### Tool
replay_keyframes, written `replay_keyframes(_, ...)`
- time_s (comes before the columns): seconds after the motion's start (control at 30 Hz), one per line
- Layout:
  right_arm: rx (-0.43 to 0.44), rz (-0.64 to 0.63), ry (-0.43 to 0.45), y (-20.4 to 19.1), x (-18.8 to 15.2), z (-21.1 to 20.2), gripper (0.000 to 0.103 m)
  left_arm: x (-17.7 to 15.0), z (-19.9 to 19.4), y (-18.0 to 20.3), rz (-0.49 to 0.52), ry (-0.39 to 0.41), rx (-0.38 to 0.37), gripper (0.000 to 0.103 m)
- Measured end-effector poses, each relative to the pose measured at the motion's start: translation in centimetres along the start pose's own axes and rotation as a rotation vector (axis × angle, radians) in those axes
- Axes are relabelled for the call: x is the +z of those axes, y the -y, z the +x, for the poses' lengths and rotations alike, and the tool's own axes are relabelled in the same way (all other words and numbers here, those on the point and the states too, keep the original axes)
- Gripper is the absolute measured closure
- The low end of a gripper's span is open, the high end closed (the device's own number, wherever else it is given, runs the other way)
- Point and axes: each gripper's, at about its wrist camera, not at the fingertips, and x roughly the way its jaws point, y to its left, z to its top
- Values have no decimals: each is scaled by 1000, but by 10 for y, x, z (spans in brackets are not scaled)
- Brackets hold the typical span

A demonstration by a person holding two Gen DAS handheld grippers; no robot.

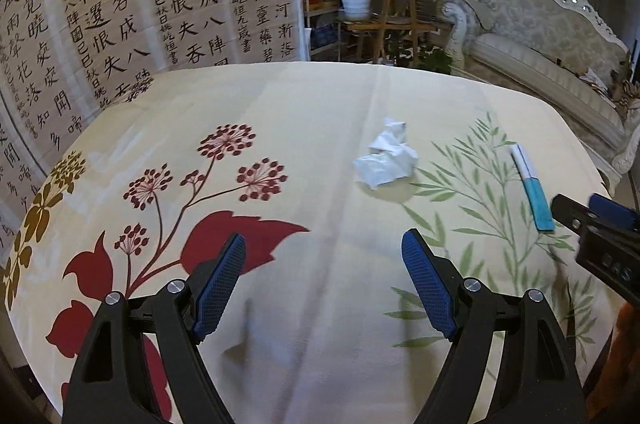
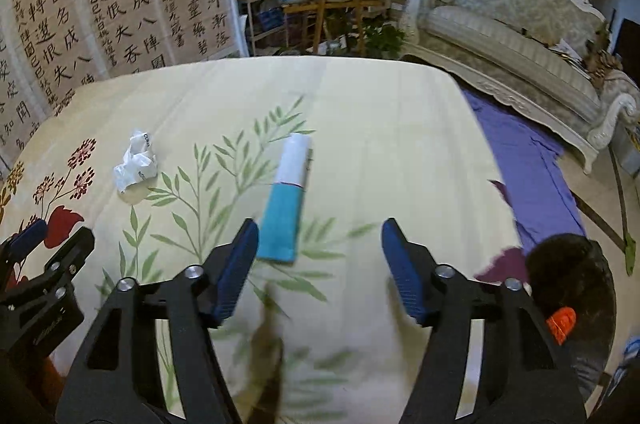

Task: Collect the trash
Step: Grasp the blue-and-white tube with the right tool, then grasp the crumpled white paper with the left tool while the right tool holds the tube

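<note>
in the left wrist view the right gripper (image 1: pixel 592 220) enters at three o'clock, cut off by the frame edge, so only part of it shows and the stand of its jaws cannot be read there. its tip hides the near end of the teal and white tube (image 1: pixel 534 185). in the right wrist view the left gripper (image 2: pixel 44 256) is cropped at nine o'clock the same way. the print on the crumpled white wrapper (image 2: pixel 136 161) is too small to read. a dark round object (image 2: pixel 568 288) at four o'clock, with an orange piece (image 2: pixel 562 322) on it, is blurred and cannot be identified. the tablecloth (image 2: pixel 360 364) near six o'clock smears into blur.
</note>
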Motion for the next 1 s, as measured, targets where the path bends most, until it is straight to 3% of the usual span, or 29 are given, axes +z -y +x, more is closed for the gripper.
replay_keyframes(0.27,27,-10,-43,-10,14,22,55,4,3,-3,-4,-10,-11,25)
replay_keyframes(0.5,3,-74,-57,-15,14,29,83,10,7,2,14,-6,-15,25)
replay_keyframes(1.0,-25,-20,-50,27,17,31,83,37,32,27,74,4,-27,25)
